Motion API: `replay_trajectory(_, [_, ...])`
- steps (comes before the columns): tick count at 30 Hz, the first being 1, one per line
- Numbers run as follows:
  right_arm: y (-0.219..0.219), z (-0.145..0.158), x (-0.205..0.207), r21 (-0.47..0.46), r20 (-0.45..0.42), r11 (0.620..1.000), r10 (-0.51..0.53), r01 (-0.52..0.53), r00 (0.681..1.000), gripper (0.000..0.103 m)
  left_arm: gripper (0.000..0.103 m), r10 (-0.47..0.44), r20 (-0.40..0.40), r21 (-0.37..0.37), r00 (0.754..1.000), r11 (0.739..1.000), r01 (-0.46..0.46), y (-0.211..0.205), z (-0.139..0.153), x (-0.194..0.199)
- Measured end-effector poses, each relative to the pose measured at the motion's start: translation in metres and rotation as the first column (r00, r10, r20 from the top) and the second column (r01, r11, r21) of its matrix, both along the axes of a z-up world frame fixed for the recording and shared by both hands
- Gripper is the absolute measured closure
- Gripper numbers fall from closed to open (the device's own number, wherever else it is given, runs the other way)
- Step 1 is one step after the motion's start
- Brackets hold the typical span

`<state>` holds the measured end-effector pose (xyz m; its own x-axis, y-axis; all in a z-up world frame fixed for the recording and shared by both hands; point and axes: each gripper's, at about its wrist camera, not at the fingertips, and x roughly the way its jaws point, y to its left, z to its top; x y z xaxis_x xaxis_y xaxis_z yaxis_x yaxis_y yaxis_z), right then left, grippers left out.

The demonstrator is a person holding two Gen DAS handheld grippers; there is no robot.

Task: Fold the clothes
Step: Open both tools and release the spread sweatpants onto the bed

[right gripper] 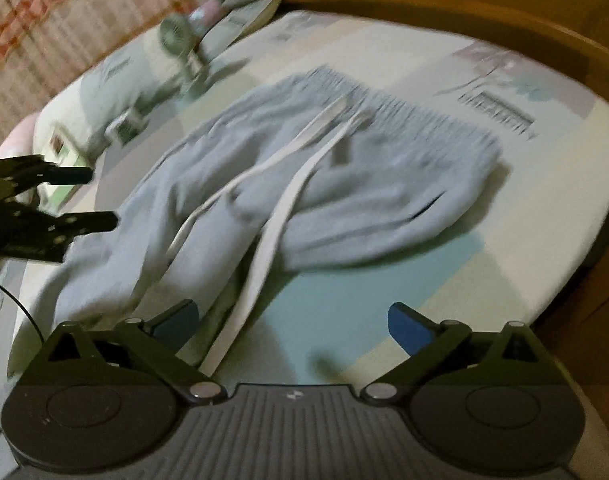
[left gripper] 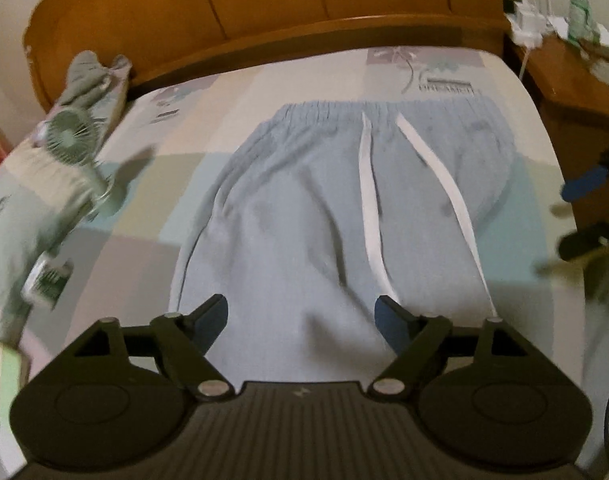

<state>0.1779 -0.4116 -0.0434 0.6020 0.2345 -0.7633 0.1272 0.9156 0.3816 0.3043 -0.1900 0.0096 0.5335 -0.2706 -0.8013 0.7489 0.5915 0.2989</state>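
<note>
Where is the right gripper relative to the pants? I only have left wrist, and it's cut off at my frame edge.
Observer: The right gripper is open and holds nothing. It is over bare bed sheet, beside the pants.
Operator: Is the drawstring near it?
Observer: Yes. One white drawstring tail runs off the pants onto the sheet and ends close to the gripper's left finger.
Operator: Anything else on that side of the pants?
Observer: A dark pocket slit shows near the pants' outer edge.
</note>
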Motion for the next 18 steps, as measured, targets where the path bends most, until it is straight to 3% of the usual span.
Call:
replay_trajectory(6, [0.046,-0.008,-0.009,0.004,-0.039,0.997,0.075,-0.075,0.996,0.0,0.021,0.139,0.056,0.023,0.989,0.99,-0.14,0.051,-0.004,-0.063])
replay_trajectory(11, [0.073,0.004,-0.015,0.006,-0.006,0.991,0.131,-0.131,0.991,0.0,0.021,0.26,0.188,0.037,0.947,0.962,-0.272,0.082,-0.008,-0.116])
replay_trajectory(13, [0.081,0.009,-0.018,0.005,0.005,0.99,0.143,-0.143,0.99,0.0,0.02,0.294,0.204,0.023,0.934,0.952,-0.305,0.093,-0.009,-0.133])
replay_trajectory(18, [0.095,0.01,-0.026,0.028,0.012,0.988,0.15,-0.151,0.989,0.0,0.018,0.406,0.156,-0.031,0.901,0.913,-0.406,0.12,-0.018,-0.155])
